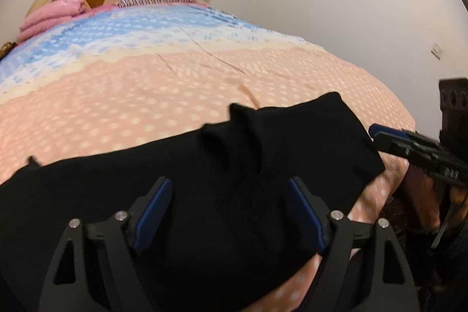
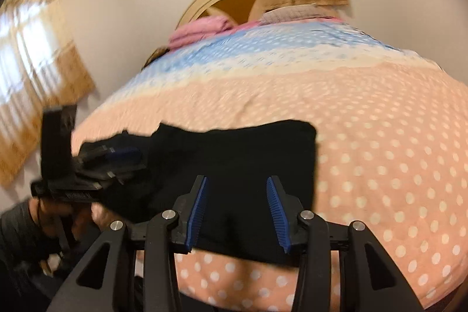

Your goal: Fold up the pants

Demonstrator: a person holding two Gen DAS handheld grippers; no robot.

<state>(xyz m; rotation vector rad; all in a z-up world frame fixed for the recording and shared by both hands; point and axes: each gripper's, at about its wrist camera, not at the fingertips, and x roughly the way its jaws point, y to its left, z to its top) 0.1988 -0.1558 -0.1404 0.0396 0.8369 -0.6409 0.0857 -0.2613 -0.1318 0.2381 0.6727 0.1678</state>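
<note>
We hold the left gripper (image 1: 229, 212) angled downward, its blue-padded fingers (image 1: 152, 212) spread wide with nothing pressed between them. Our right gripper (image 2: 237, 212) also tips downward, its fingers (image 2: 197, 212) parted more narrowly and gripping nothing. In the left wrist view our right hand (image 1: 430, 203) wraps its handle at the right; in the right wrist view our left hand (image 2: 58, 209), grey-sleeved, grips at the left.

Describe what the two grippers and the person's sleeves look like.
Both the left gripper and right gripper are black, with ribbed blue pads and silver pivot bolts. The left one has a boxy black upright block. A dark grey sleeve shows.
</note>
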